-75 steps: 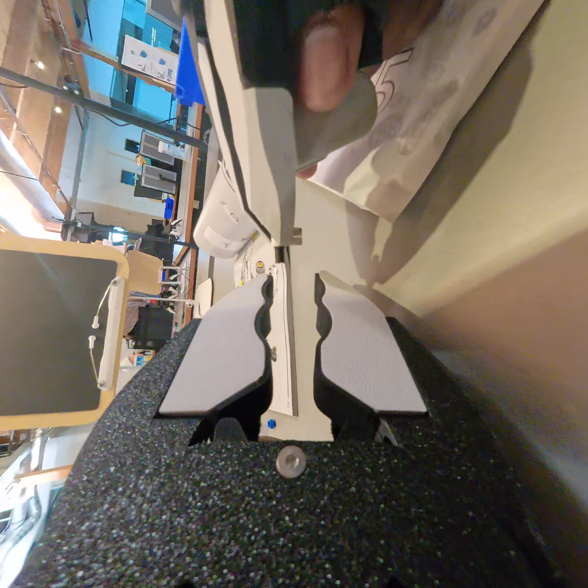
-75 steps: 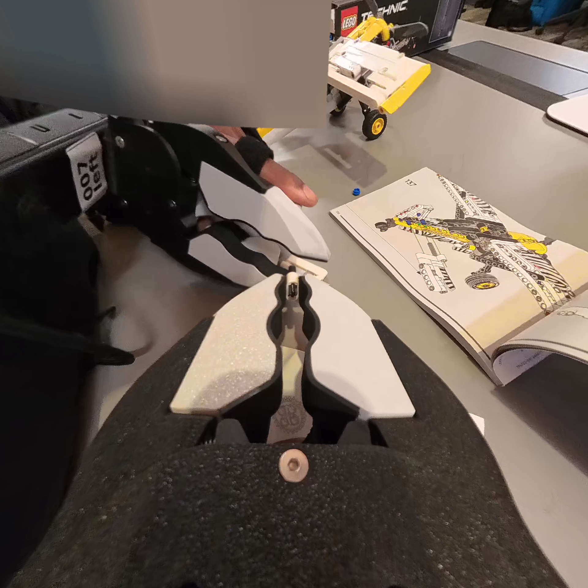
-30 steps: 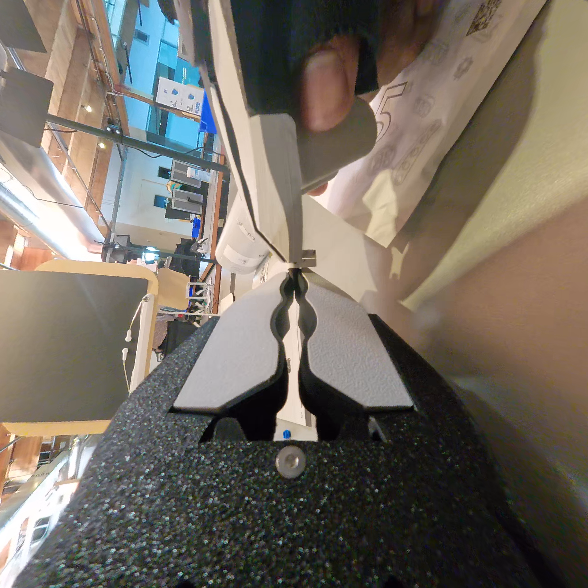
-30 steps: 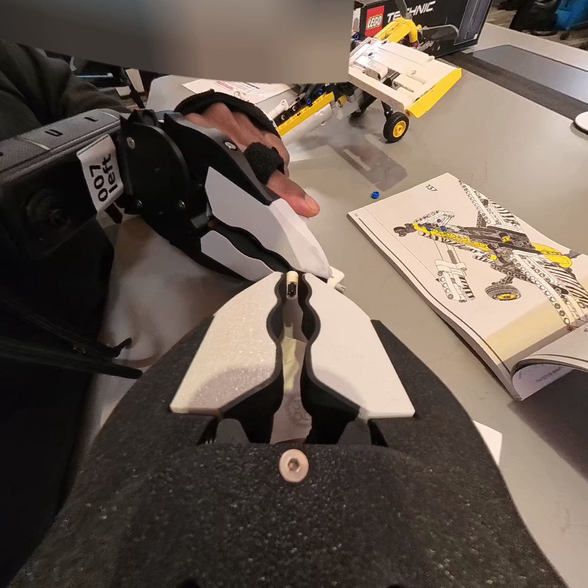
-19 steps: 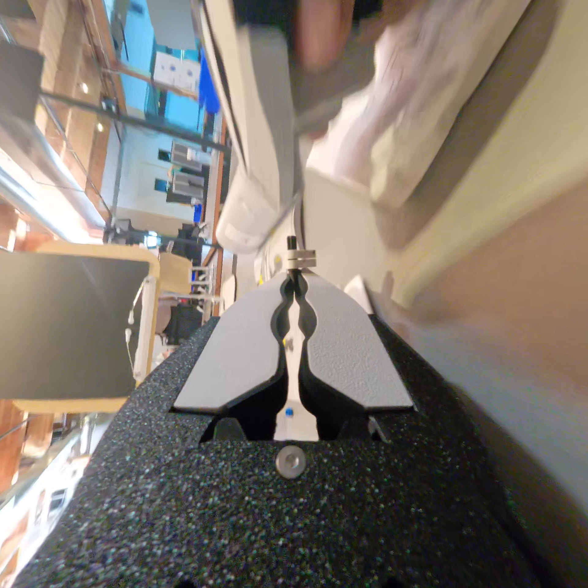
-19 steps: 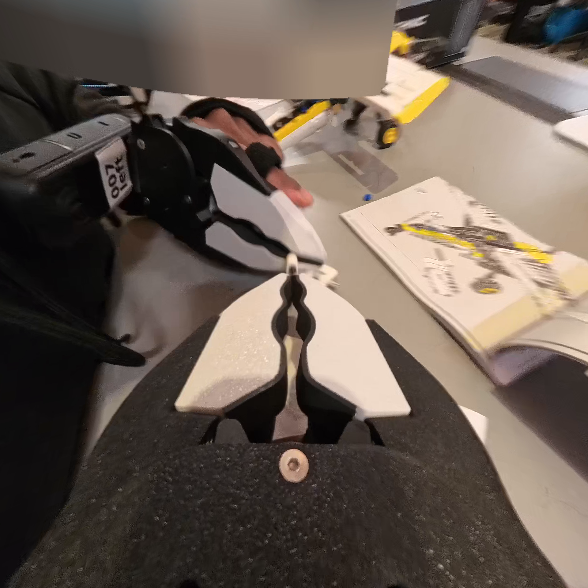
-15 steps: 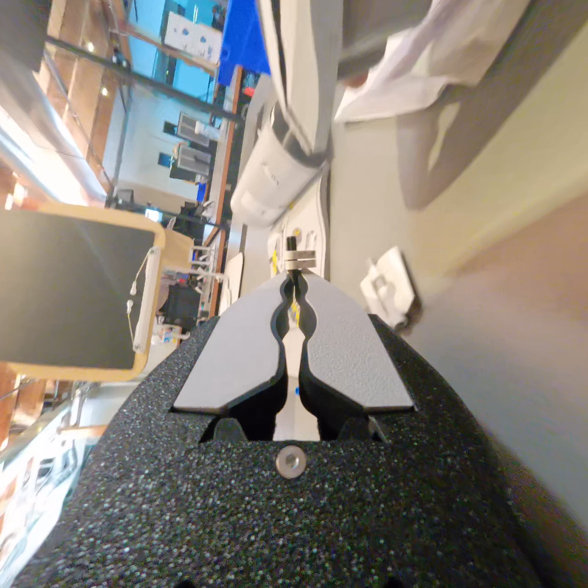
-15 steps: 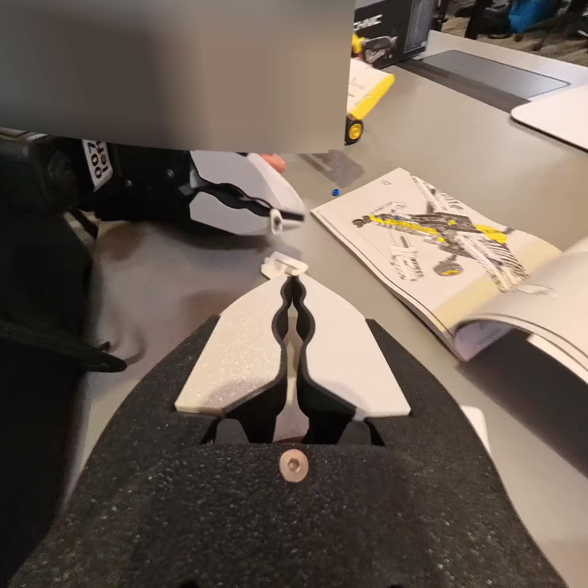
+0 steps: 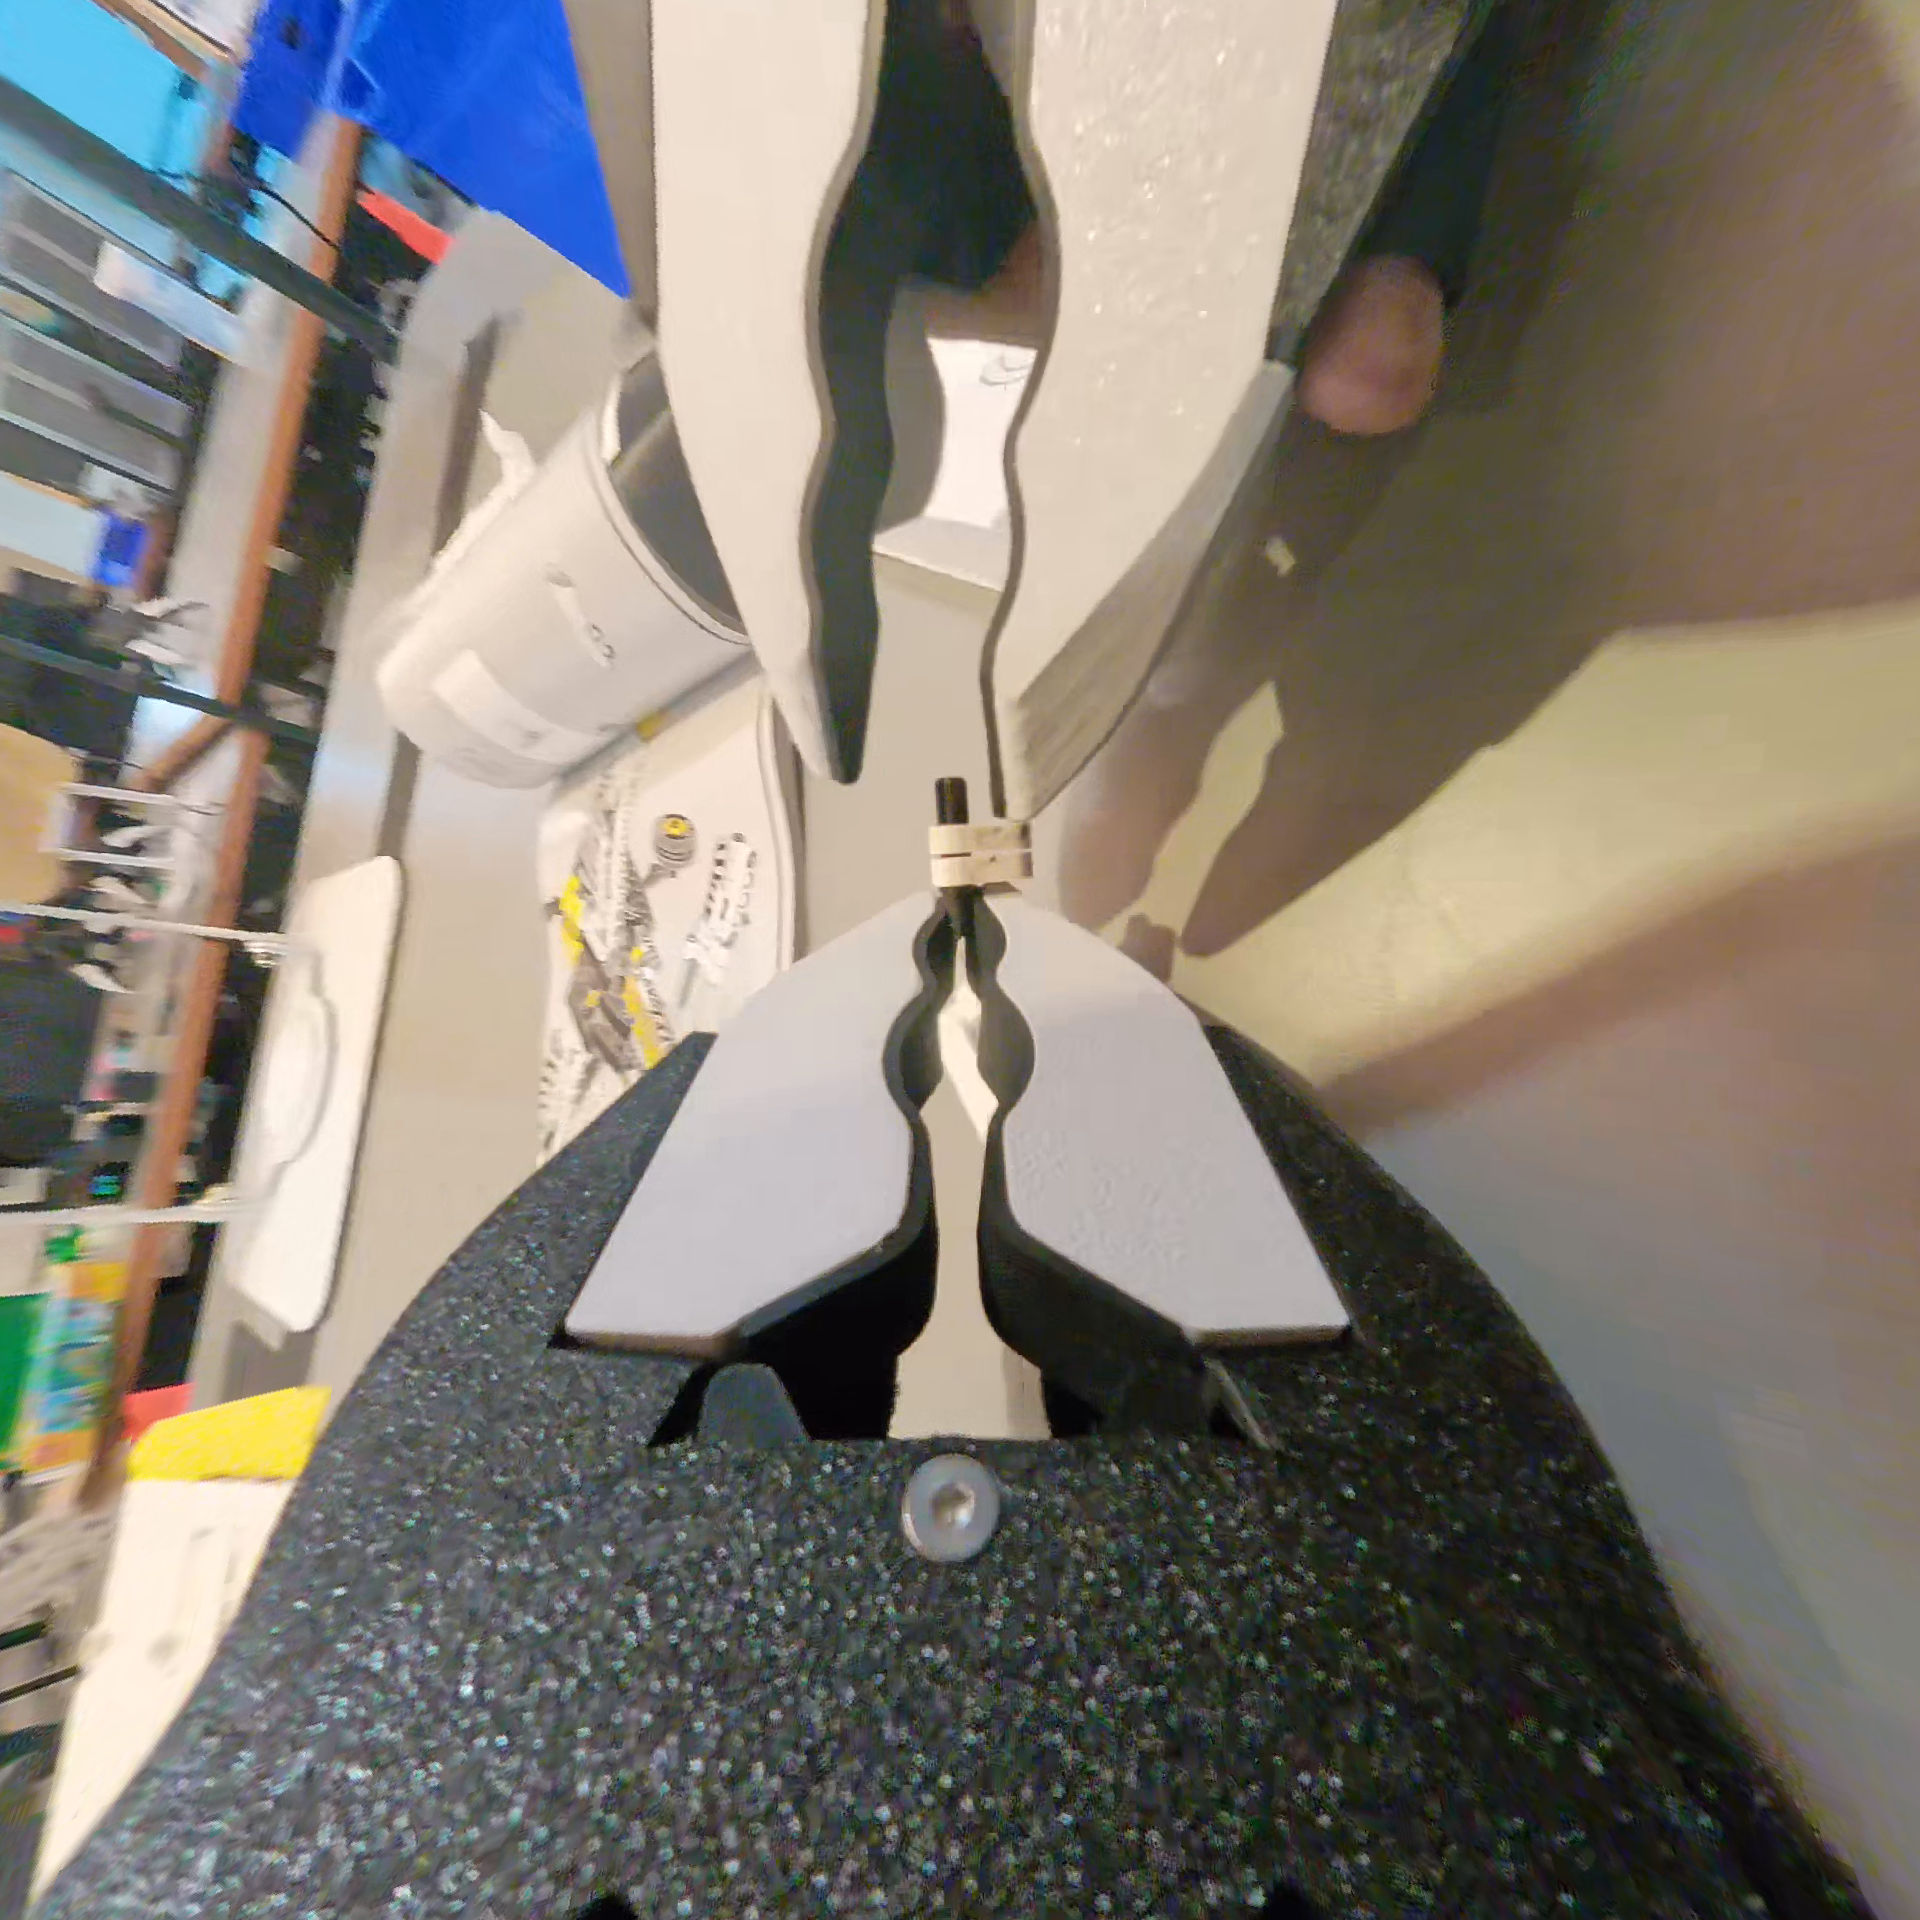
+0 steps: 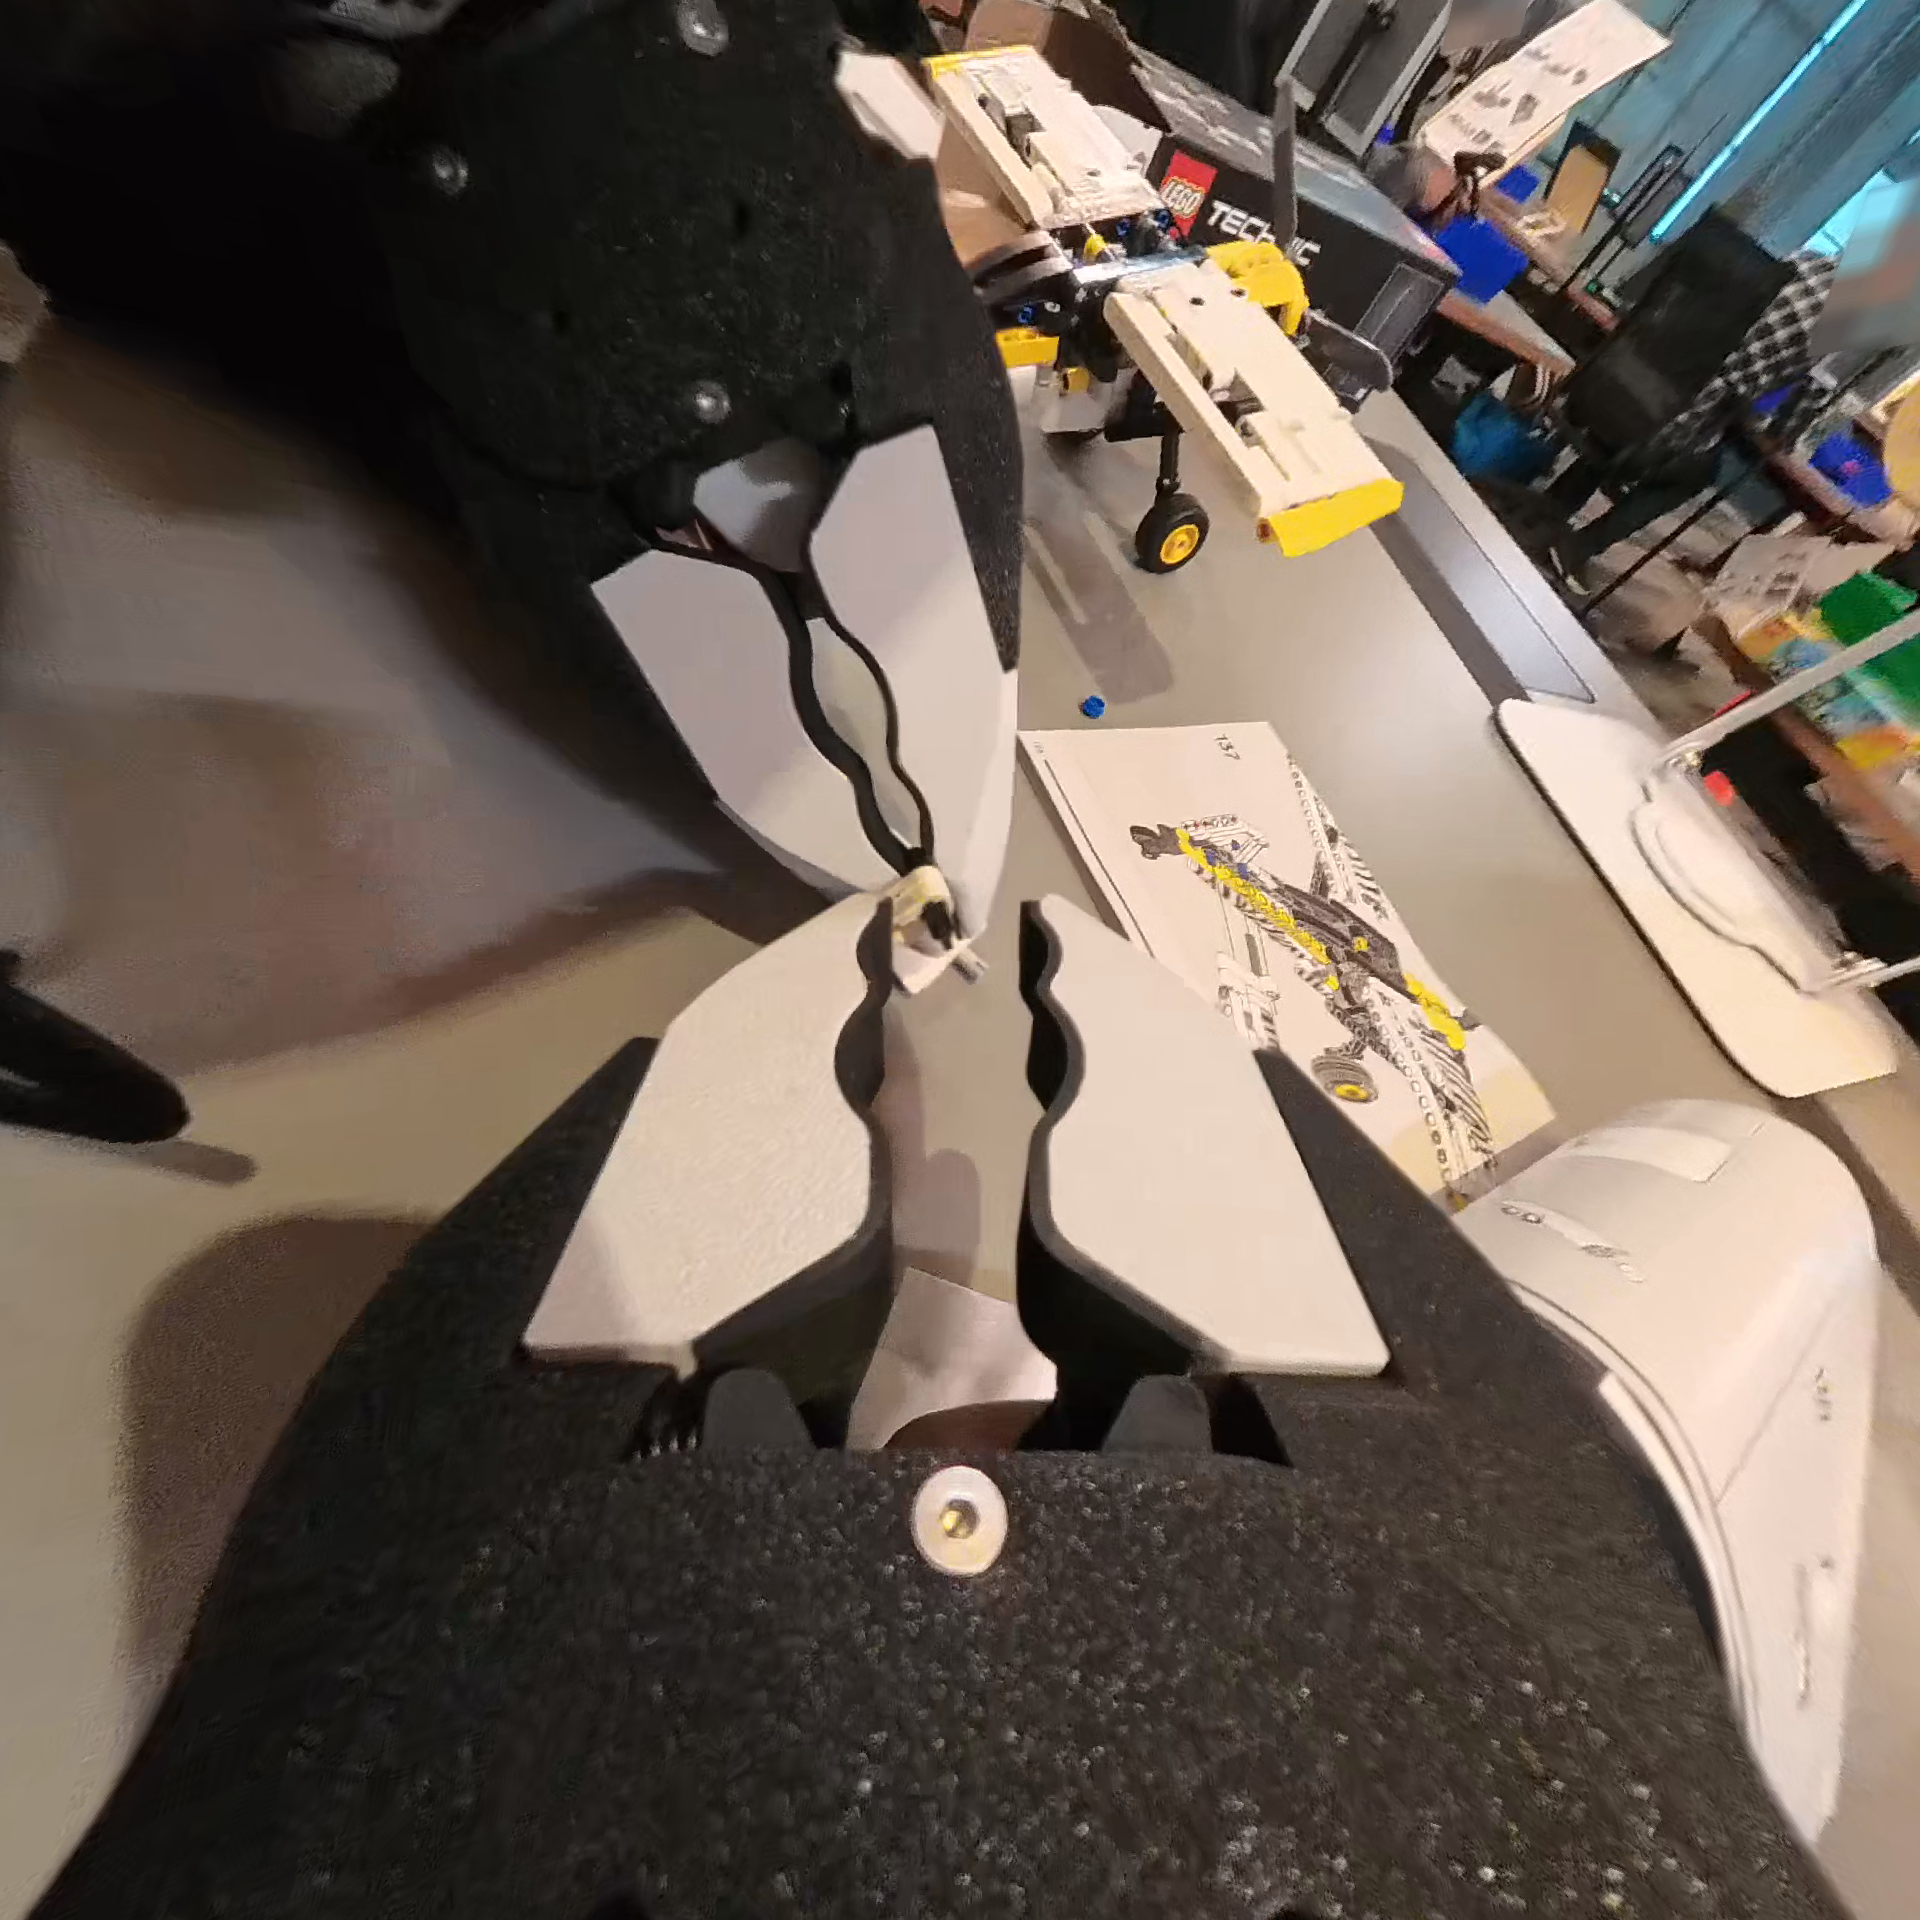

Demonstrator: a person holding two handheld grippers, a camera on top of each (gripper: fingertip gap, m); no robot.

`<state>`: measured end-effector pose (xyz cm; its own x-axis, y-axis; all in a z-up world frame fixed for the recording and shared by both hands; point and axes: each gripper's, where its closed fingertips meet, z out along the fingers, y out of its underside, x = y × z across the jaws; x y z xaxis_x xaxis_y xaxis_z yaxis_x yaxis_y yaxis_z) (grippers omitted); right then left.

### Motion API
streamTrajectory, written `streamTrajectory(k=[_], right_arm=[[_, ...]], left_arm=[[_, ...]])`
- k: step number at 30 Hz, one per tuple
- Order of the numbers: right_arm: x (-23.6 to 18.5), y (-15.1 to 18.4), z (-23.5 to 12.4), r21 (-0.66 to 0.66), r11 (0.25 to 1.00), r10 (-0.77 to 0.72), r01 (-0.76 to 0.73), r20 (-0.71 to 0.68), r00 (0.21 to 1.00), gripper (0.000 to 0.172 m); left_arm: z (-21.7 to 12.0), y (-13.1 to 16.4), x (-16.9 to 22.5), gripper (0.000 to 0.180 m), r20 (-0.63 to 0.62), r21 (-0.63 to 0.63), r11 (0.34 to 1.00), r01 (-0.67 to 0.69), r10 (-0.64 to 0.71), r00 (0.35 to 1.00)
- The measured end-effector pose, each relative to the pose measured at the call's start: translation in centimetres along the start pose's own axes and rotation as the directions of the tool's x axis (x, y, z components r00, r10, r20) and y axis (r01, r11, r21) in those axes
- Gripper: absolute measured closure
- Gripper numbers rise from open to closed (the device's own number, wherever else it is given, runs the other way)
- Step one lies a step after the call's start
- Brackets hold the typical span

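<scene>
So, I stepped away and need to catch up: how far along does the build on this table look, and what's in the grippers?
Largely built: the white-and-yellow toy plane stands on its wheels behind the open instruction booklet. In hand: the left gripper is shut on a black pin carrying a small white piece; the right gripper is open, fingertips either side of it. Left: that piece isn't on the plane, and a blue pin lies loose.

The left tongs (image 9: pixel 961 920) grip a pin (image 9: pixel 954 805) that carries a small piece (image 9: pixel 982 854). The right tongs (image 10: pixel 956 925) stand directly ahead, tips parted, one on each side of the pin. The booklet (image 10: pixel 1299 935) lies on the bench (image 10: pixel 1351 644) right of the right tongs; the model aircraft (image 10: pixel 1195 343) stands beyond it.
</scene>
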<state>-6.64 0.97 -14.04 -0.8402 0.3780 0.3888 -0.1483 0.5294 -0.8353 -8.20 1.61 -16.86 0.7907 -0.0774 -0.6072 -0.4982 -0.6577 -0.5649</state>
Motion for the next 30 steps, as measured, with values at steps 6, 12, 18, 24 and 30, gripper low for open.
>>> streamTrajectory(k=[6,12,18,24,30], right_arm=[[-1.1,0.3,0.5,-0.031,0.993,-0.117,0.118,0.036,0.993,0.148],[-2.0,0.1,0.6,-0.018,0.973,-0.227,0.229,0.068,0.972,0.149],[-2.7,0.1,0.5,-0.003,0.960,-0.278,0.280,0.113,0.954,0.155],[-3.0,0.0,0.1,0.011,0.981,-0.193,0.194,0.162,0.968,0.156],[-3.3,-0.1,-0.4,0.040,0.994,-0.107,0.101,0.218,0.970,0.156]], left_arm=[[-0.2,-0.3,0.9,0.178,-0.089,0.016,0.997,0.072,-0.071,0.993],[-0.7,-0.6,1.6,0.178,-0.169,0.032,0.993,0.117,-0.110,0.979],[-1.1,-0.8,2.6,0.178,-0.235,0.048,0.990,0.136,-0.121,0.965],[-1.4,-1.1,3.0,0.178,-0.266,0.085,0.984,0.156,-0.128,0.955],[-1.4,-1.6,3.0,0.178,-0.279,0.121,0.982,0.142,-0.103,0.955]])
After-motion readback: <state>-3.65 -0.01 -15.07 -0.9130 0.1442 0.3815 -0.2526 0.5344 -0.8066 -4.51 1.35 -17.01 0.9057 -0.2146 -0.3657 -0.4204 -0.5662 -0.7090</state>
